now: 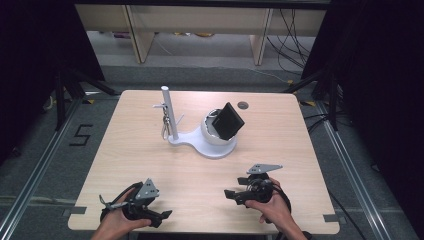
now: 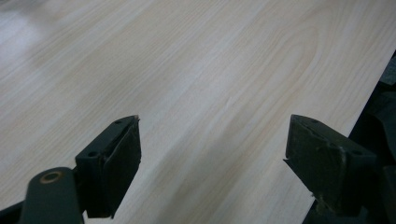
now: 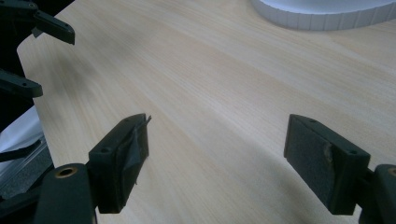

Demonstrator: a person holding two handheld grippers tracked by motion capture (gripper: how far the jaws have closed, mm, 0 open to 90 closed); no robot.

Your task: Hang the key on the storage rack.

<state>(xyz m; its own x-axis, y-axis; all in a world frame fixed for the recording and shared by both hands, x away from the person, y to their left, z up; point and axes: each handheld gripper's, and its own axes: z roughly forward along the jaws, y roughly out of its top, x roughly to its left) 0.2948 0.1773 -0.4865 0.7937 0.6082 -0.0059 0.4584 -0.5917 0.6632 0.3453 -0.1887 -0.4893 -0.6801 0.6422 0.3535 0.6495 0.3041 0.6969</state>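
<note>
A white stand (image 1: 187, 140) sits at the middle of the wooden table (image 1: 150, 165). Its upright post (image 1: 169, 112) has a key ring (image 1: 165, 128) hanging from a side peg. Its round cup (image 1: 210, 135) holds a flat black square object (image 1: 227, 121), tilted. My left gripper (image 1: 165, 215) lies near the front left edge, held by a hand, jaws pointing right. It is open over bare wood (image 2: 215, 154). My right gripper (image 1: 230, 194) is at the front right, pointing left, also open and empty (image 3: 217, 149). Both are well short of the stand.
The stand's white base edge (image 3: 327, 14) reaches into the top of the right gripper view, and the left gripper's jaws (image 3: 46, 28) sit at its upper left. A small grey round cap (image 1: 243, 105) is set in the table's far side. Dark floor and cables surround the table.
</note>
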